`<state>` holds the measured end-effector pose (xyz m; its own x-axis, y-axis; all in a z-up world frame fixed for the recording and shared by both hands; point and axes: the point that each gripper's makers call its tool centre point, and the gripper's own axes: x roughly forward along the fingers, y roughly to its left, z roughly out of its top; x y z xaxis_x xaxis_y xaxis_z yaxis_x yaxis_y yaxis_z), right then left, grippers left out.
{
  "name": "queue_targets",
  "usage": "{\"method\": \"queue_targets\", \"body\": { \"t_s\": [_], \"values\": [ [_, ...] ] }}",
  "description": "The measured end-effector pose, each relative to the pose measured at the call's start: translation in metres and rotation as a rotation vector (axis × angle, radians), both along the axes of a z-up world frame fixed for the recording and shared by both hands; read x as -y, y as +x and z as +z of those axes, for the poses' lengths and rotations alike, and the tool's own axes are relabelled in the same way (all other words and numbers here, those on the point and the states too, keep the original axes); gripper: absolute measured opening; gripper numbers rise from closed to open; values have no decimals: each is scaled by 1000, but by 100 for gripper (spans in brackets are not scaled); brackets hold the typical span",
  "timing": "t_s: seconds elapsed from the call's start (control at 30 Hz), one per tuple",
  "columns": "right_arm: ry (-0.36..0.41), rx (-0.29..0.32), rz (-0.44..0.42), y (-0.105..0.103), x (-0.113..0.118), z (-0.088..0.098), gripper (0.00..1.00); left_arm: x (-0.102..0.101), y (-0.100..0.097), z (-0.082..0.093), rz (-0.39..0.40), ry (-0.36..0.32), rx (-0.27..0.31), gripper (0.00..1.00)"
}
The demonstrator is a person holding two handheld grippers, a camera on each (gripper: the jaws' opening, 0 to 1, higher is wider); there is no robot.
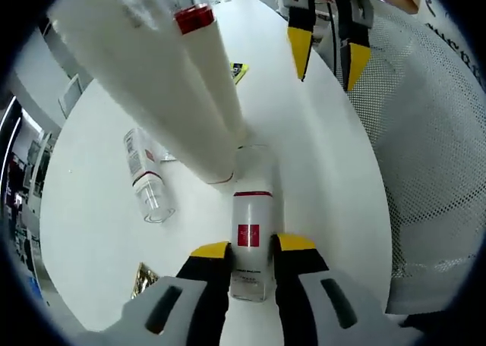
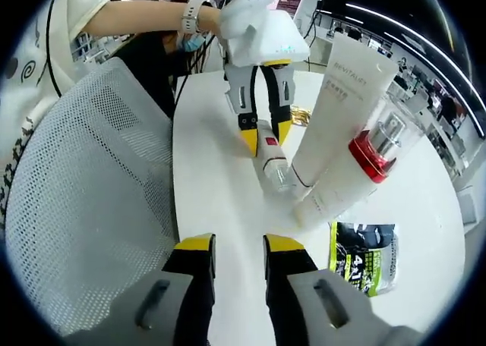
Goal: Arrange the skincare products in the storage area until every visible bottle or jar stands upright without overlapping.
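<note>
Left gripper (image 1: 252, 247) was clamped on a small white bottle (image 1: 250, 236) with a red square label, jaws on either side of its body. The bottle lay on the white table (image 1: 99, 232), its far end touching the base of a large white tube (image 1: 144, 73). A second white bottle with a red collar (image 1: 205, 50) stood just beside that tube, the two touching. A clear bottle with a white label (image 1: 144, 175) was seen lying on its side, apart from the others, to the left in the left gripper view.

Right gripper (image 2: 239, 247) was held empty, jaws slightly parted, hovering over bare table near the edge by a mesh chair (image 2: 83, 187). In the right gripper view the left gripper (image 2: 264, 137) was seen from in front, closed on the small bottle (image 2: 273, 164), with the tube (image 2: 342, 111) and the red-collared bottle (image 2: 357, 171) leaning just beyond it. A green-and-black sachet (image 2: 363, 266) lay flat on the table to the right. A gold sachet (image 1: 143, 279) lay near the left gripper.
</note>
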<state>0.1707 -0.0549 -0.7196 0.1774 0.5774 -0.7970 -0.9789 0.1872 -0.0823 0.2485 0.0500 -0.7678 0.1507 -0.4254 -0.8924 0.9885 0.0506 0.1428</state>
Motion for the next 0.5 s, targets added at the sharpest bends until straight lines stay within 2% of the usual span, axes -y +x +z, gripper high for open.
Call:
{"method": "queue_targets", "body": {
  "t_s": [0.2,0.37,0.4,0.47,0.5],
  "values": [
    [45,-26,-33,-4,-5,3,24,1,-6,2,35,-2,41,21],
    [79,-49,-58,-9,-12,4,24,1,-6,2,67,-6,34,20],
    [106,-78,-86,-11,-14,4,22,0,-9,2,73,-4,25,20],
    [166,-85,-123,-8,-18,9,23,0,-13,2,75,-12,15,20],
    [195,-120,-130,-12,-20,11,24,0,-13,2,77,-16,16,20]
  ]
}}
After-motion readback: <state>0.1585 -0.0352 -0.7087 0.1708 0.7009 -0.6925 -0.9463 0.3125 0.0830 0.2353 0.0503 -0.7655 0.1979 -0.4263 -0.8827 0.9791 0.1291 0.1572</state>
